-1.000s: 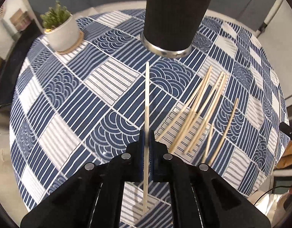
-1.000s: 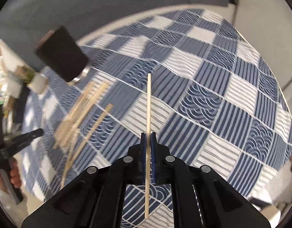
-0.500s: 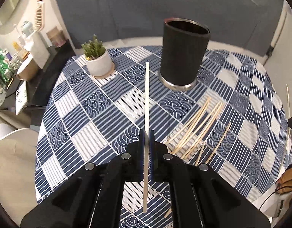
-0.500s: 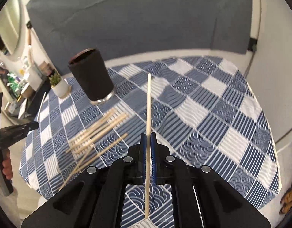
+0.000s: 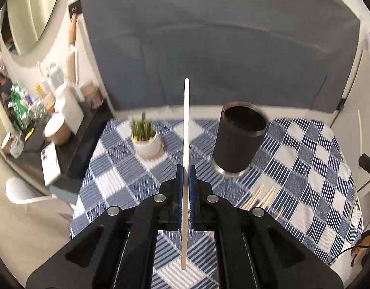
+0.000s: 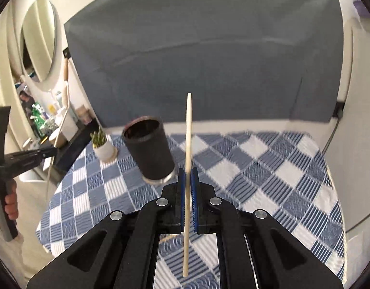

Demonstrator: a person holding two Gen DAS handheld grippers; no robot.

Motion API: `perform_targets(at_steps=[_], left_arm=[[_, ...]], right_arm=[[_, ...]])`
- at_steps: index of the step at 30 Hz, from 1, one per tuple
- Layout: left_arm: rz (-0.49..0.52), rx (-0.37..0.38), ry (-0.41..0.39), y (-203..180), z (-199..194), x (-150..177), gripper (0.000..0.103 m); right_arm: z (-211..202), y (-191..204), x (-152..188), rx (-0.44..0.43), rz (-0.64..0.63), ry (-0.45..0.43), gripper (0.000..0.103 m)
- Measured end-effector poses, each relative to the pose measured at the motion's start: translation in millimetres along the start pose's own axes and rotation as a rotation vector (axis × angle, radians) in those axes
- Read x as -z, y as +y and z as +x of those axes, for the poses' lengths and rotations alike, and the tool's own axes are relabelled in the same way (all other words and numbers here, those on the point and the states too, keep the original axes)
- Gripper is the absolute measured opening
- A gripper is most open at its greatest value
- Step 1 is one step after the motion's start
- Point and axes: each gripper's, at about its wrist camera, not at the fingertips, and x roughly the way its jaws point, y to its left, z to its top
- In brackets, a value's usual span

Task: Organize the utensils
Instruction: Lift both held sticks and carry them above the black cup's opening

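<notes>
- One small white pot point(image 5: 147, 143) holding a green succulent stands on a coaster at the left of the bench point(image 5: 312, 168), on its blue and white patterned cloth.
- Right of it stands a tall dark cylindrical holder point(image 5: 238, 142) with a metal base ring, upright; its inside looks dark, and nothing shows above its rim.
- The left gripper point(image 5: 185, 184) is clamped on one pale chopstick point(image 5: 186, 125), above the bench between pot and holder; its long axis runs straight away from the camera, tip up and forward.
- Several loose chopsticks point(image 5: 262, 196) lie flat on the cloth, near the holder's base on its right, fanned diagonally.
- The right gripper point(image 6: 189, 187) is clamped on another chopstick point(image 6: 188, 134), pointing the same way, just right of the holder in that view.
</notes>
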Motion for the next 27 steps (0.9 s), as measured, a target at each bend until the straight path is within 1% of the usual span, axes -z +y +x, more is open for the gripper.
perform_targets(at_steps=[2,3,5,7,8,10,12,16,19,20,24,27], left_arm=[[-0.007,0.034,-0.019,-1.1,-0.7,-16.0,0.004],[-0.018,0.072,-0.022,-0.9,1.6,-25.8,0.004],[-0.03,0.092,-0.033,-1.3,5.5,-40.4,0.004],[-0.051,0.139,-0.043,-0.2,9.3,-55.1,0.004],[-0.058,0.148,-0.053,0.2,11.3,-64.3,0.004],[-0.055,0.154,-0.081,-0.7,12.3,-77.2,0.004],[-0.062,0.165,-0.133,-0.1,13.4,-91.3,0.005],[-0.098,0.245,-0.221,3.6,18.3,-106.8,0.005],[-0.124,0.329,-0.267,4.0,28.2,-116.7,0.005],[-0.127,0.346,-0.274,3.5,31.9,-118.7,0.005],[-0.134,0.435,-0.303,-1.4,54.2,-125.2,0.005],[-0.154,0.494,-0.309,-2.4,74.7,-126.1,0.005]], right_arm=[[1.3,6.8,-12.7,-0.017,-0.015,-0.019,0.005],[2.6,10.8,-20.9,-0.028,-0.023,-0.033,0.005],[4.2,15.0,-33.0,-0.049,-0.022,-0.057,0.005],[6.9,19.5,-48.3,-0.092,-0.02,-0.089,0.005],[7.9,21.2,-54.1,-0.11,-0.021,-0.105,0.005],[8.1,27.3,-68.0,-0.152,-0.038,-0.157,0.005],[6.0,34.2,-81.6,-0.196,-0.067,-0.224,0.005],[8.0,47.0,-104.0,-0.263,-0.129,-0.312,0.005],[20.8,55.5,-120.3,-0.301,-0.156,-0.333,0.005],[25.1,56.7,-123.8,-0.309,-0.158,-0.333,0.005],[48.1,66.0,-137.0,-0.343,-0.158,-0.32,0.005],[63.5,69.8,-139.8,-0.36,-0.15,-0.301,0.005]])
